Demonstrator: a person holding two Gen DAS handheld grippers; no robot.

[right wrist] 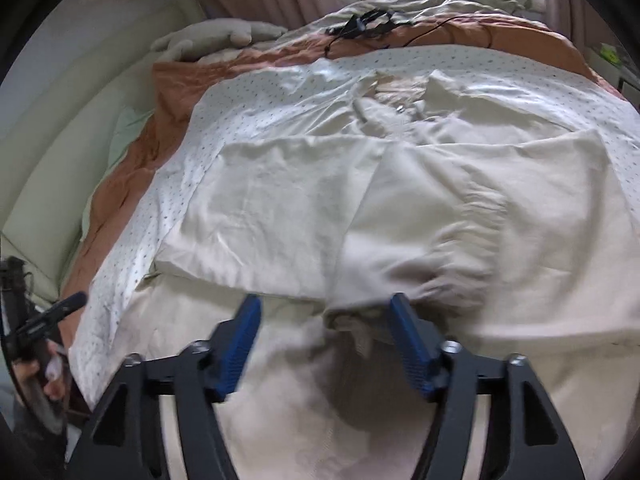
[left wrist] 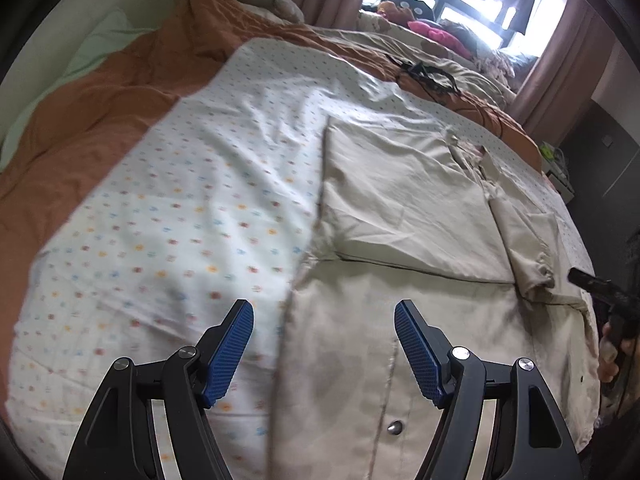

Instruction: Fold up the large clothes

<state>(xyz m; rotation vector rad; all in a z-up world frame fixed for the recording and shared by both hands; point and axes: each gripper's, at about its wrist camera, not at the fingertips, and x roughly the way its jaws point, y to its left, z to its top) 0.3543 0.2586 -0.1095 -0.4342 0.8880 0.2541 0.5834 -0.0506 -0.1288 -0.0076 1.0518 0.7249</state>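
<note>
A large beige jacket (left wrist: 400, 208) lies spread on the bed, with its sleeves folded in across the body and a snap button (left wrist: 395, 426) near its lower hem. It also shows in the right wrist view (right wrist: 280, 216). My left gripper (left wrist: 324, 316) is open and empty, hovering over the jacket's lower left edge. My right gripper (right wrist: 326, 312) is open and empty, just above the elastic cuff (right wrist: 452, 280) of the folded right sleeve. The right gripper's tip (left wrist: 588, 280) shows at the right edge of the left wrist view.
The jacket rests on a white dotted sheet (left wrist: 168, 220) over an orange blanket (left wrist: 100, 104). A black cable tangle (left wrist: 428, 76) lies farther back. Pillows and pink clothes (left wrist: 436, 34) sit by the window. The bed's padded headboard (right wrist: 52, 168) is at left.
</note>
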